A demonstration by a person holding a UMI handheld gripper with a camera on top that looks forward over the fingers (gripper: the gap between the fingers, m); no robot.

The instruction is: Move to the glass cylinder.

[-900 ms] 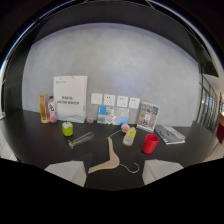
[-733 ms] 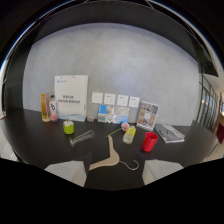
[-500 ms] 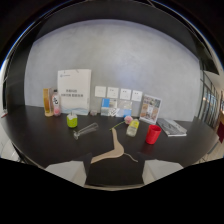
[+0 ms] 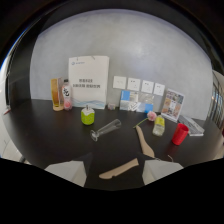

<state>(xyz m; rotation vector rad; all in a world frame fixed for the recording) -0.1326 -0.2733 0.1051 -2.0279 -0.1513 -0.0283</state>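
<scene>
The glass cylinder [image 4: 106, 129] lies on its side on the dark table [image 4: 45, 132], beyond my fingers and a little left of the gap between them. A wooden hanger [image 4: 141, 145] lies closer, running from between the fingers toward the right of the cylinder. My gripper [image 4: 112, 172] is open; the pale fingertips [image 4: 65, 171] show low in the view, wide apart, with nothing pressed between them.
A green bottle [image 4: 88, 115] stands just behind the cylinder. A white sign [image 4: 89, 81], a tall orange bottle [image 4: 55, 95] and small cards [image 4: 137, 92] line the wall. A yellow-capped bottle [image 4: 159, 125] and a red cup [image 4: 180, 134] stand to the right.
The gripper has swung left and slightly closer: the cylinder and the objects around it have slid rightward toward the middle of the view and look a little larger.
</scene>
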